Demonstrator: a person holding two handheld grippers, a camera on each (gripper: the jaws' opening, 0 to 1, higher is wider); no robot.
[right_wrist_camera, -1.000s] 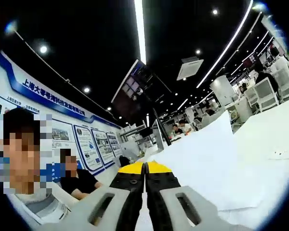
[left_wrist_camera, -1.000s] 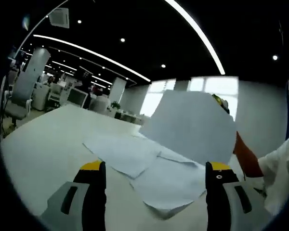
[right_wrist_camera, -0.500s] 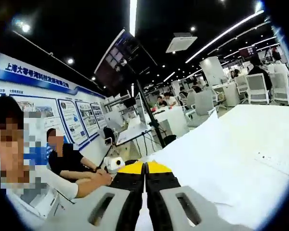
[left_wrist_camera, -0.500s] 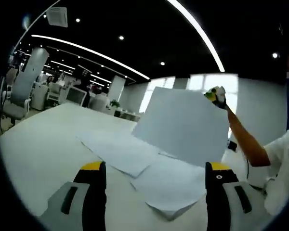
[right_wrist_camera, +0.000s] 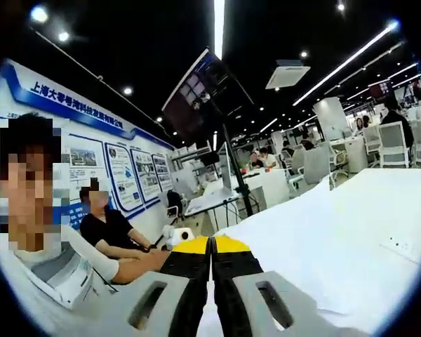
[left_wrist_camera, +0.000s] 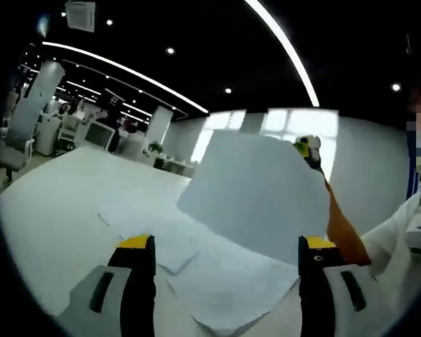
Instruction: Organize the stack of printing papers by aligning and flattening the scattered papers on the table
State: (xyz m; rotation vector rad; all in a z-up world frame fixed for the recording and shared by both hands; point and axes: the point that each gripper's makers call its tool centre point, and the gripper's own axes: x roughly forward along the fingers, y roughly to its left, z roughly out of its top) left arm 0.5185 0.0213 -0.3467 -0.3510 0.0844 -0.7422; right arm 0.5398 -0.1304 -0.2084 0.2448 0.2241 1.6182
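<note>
Across the lower half of the left gripper view spreads the white table [left_wrist_camera: 49, 232], its bare surface running wide toward the left and upper left of the frame. Loose papers [left_wrist_camera: 217, 281] lie overlapped on it at centre and lower centre, their edges askew to one another and one corner pointing toward the bottom of the frame. Above them a lifted sheet [left_wrist_camera: 256, 193] stands tilted in the air at centre right, its lower edge low over the flat papers. The right gripper [left_wrist_camera: 305, 146] pinches that sheet at its upper right corner, with the person's forearm [left_wrist_camera: 344, 232] sloping down from it toward the right edge. The left gripper [left_wrist_camera: 224, 246] rises from the bottom of its view with jaws spread wide apart, nothing between the yellow tips, the papers showing through the gap.

Seen from the right gripper view, the right gripper [right_wrist_camera: 211, 246] has its jaws pressed together on the sheet [right_wrist_camera: 323, 246], which fans out white toward the right and lower right of the frame. Beyond it the table [right_wrist_camera: 400, 193] reaches the right edge. At the left sits a person in black [right_wrist_camera: 109, 232], beside office desks and chairs further back.
</note>
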